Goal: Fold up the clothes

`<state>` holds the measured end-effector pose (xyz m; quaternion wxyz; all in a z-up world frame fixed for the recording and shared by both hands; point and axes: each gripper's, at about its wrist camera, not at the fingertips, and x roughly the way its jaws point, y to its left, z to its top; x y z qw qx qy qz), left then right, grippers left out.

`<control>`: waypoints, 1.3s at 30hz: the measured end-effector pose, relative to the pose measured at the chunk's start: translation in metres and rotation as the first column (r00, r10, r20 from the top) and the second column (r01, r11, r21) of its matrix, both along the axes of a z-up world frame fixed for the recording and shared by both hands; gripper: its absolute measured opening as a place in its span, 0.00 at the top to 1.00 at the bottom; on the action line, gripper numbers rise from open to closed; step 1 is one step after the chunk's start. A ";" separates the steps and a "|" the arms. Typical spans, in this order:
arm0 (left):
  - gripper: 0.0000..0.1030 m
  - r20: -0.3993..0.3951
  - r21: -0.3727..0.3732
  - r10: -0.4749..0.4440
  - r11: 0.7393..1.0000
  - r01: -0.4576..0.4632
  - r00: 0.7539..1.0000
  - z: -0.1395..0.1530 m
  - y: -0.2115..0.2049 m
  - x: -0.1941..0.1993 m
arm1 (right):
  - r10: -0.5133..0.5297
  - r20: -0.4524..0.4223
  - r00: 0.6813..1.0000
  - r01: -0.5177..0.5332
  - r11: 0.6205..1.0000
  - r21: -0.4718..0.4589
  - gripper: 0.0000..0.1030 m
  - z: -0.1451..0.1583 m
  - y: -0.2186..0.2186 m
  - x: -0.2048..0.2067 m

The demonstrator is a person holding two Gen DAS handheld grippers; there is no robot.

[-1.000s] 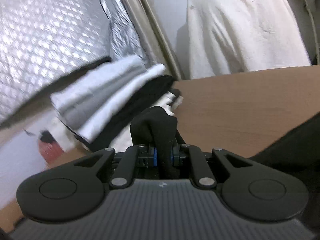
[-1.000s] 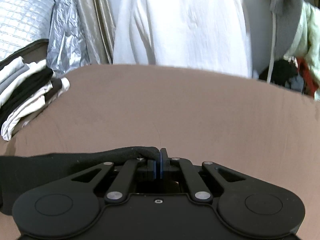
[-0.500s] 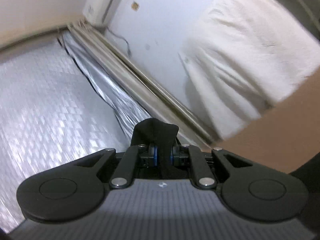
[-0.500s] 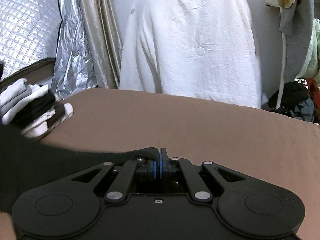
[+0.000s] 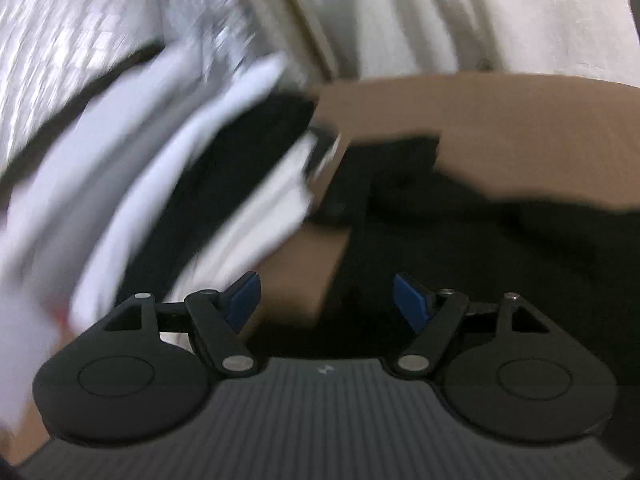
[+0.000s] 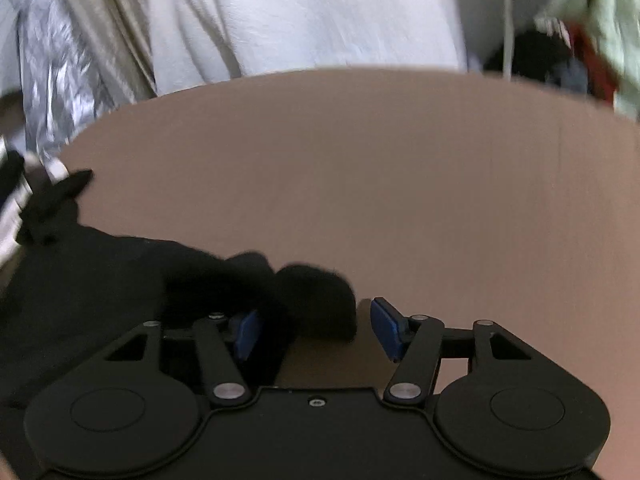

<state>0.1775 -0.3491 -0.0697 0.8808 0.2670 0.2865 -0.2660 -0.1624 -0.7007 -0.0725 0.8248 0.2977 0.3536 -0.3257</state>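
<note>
Black garment point(image 6: 120, 280) lies bunched at the near left of the brown table point(image 6: 360, 180), between both tools. The left gripper point(image 5: 326, 300) and right gripper point(image 6: 314, 328) have jaws opening, pads clear of the cloth. Beyond, at the table's left edge, a stack point(image 5: 160, 184) of folded clothes. This piece looks released, likely folded; adding it to the stack remains

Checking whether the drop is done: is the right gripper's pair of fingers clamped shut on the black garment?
No: the right gripper's blue fingers are opening, standing apart with the black garment lying loose between them.
</note>
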 end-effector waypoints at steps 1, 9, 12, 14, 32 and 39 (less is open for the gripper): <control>0.29 -0.032 -0.024 0.035 0.999 -0.036 0.999 -0.008 0.025 -0.008 | 0.000 0.015 1.000 -0.001 1.000 0.029 0.38 0.000 0.001 -0.003; 0.28 -0.340 -0.098 0.249 0.950 -0.298 0.907 -0.053 0.163 -0.040 | 0.048 0.085 0.995 -0.065 0.975 0.215 0.37 0.000 0.035 -0.011; 0.27 -0.301 -0.103 0.209 0.963 -0.250 0.930 -0.043 0.156 -0.052 | 0.121 0.033 0.992 -0.125 0.972 0.200 0.37 0.006 0.070 -0.009; 0.23 -0.266 -0.091 0.213 0.965 -0.244 0.940 -0.045 0.150 -0.054 | 0.187 0.020 0.982 -0.187 0.964 0.187 0.37 0.015 0.099 -0.011; 0.21 -0.430 -0.166 0.240 0.927 -0.337 0.871 -0.048 0.172 -0.030 | 0.566 -0.084 0.820 -0.571 0.820 -0.044 0.66 -0.006 0.291 0.035; 0.21 -0.266 -0.144 0.360 0.902 -0.406 0.894 -0.020 0.211 -0.002 | 0.633 -0.060 0.772 -0.625 0.739 -0.251 0.90 0.093 0.269 -0.009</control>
